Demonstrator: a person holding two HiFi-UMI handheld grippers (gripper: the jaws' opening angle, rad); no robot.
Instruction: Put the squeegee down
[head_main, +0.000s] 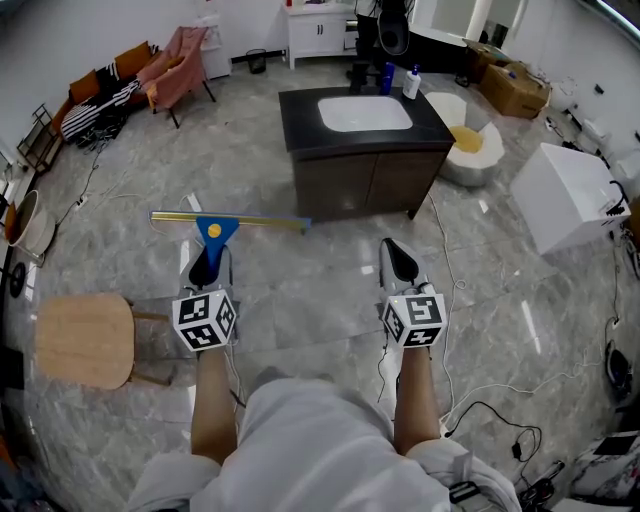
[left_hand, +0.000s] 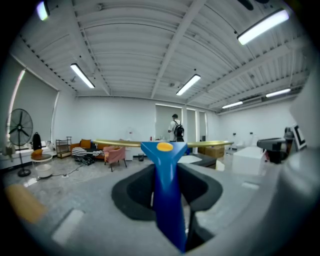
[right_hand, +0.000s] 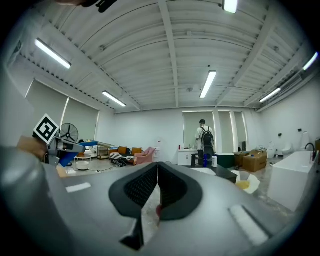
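The left gripper (head_main: 208, 265) clamps the blue handle of the squeegee (head_main: 214, 230), held over open floor (head_main: 300, 300), with its blade tip near the dark counter's (head_main: 300, 105) front left corner. The right gripper (head_main: 398, 262), well apart from it, is closed on nothing.

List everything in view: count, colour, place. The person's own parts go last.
squeegee: one, blue with yellow blade bar, in the left gripper
vanity: one, dark with white basin, centre ahead
bottles: two, blue and white, on the vanity
stool: one, light wood, floor at left
armchair: one, pink, far left
cardboard box: one, brown, far right
white unit: one, floor at right
standing person: one, black backpack, far wall
left gripper: one, grey and black, shut on the squeegee
right gripper: one, grey and black, shut, empty
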